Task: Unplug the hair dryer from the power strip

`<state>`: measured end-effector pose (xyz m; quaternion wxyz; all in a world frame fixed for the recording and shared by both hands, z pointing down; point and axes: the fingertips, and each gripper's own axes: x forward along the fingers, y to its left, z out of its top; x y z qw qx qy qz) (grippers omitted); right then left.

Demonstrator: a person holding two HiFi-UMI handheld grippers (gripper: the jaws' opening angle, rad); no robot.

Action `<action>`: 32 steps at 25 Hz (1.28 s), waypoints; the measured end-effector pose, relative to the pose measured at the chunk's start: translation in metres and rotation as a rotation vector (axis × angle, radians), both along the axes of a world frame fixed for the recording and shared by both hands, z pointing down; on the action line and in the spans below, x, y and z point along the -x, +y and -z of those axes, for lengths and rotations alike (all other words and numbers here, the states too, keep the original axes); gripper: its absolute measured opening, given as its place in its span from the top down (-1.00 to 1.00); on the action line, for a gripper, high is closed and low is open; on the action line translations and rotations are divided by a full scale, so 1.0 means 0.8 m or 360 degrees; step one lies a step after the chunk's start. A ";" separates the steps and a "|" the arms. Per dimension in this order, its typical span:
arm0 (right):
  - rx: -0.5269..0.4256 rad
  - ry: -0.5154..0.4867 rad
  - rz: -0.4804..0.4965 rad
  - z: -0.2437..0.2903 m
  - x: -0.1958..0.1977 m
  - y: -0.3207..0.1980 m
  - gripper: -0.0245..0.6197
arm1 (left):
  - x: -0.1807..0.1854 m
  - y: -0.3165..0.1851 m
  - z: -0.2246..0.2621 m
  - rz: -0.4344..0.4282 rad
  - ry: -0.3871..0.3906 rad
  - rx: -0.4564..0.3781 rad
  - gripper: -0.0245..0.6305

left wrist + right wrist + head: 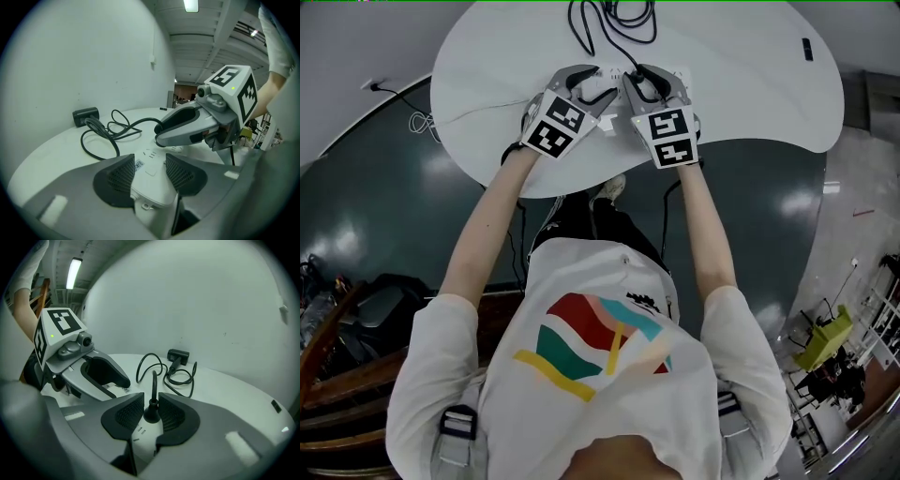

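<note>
We see the power strip [151,187] as smooth white plastic with a slight sheen, on a table [750,84] whose white top looks matt and even. The pads [119,177] of the left gripper [150,164] are dark and finely ribbed, perhaps rubber. The plug [152,413] and cord [153,384] look like matt black rubbery plastic; the floor [384,216] is glossy.
</note>
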<state>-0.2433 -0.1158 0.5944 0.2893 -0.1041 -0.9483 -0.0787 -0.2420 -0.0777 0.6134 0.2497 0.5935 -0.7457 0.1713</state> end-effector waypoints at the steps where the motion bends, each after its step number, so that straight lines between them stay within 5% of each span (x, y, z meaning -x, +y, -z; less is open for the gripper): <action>1: -0.0023 0.0000 -0.0014 -0.001 0.001 -0.002 0.65 | -0.001 0.001 0.000 0.0001 0.0000 -0.0002 0.30; 10: -0.0015 0.0028 0.0019 -0.009 0.002 -0.002 0.68 | -0.002 0.002 -0.006 -0.0052 0.0009 0.0041 0.30; 15: -0.0057 -0.0122 0.0030 -0.001 0.002 0.007 0.70 | -0.001 0.009 -0.005 -0.0041 0.0031 0.0082 0.30; 27: 0.0269 -0.0157 0.0011 0.010 0.006 -0.011 0.77 | 0.000 -0.001 -0.018 -0.0098 0.0065 0.0162 0.29; 30: 0.0597 -0.0512 -0.0051 0.096 0.025 -0.017 0.77 | -0.005 -0.001 -0.015 -0.0143 0.0064 0.0171 0.29; 32: 0.0503 -0.0759 0.0003 0.173 0.052 -0.015 0.77 | -0.008 -0.003 -0.012 -0.0171 0.0062 0.0181 0.29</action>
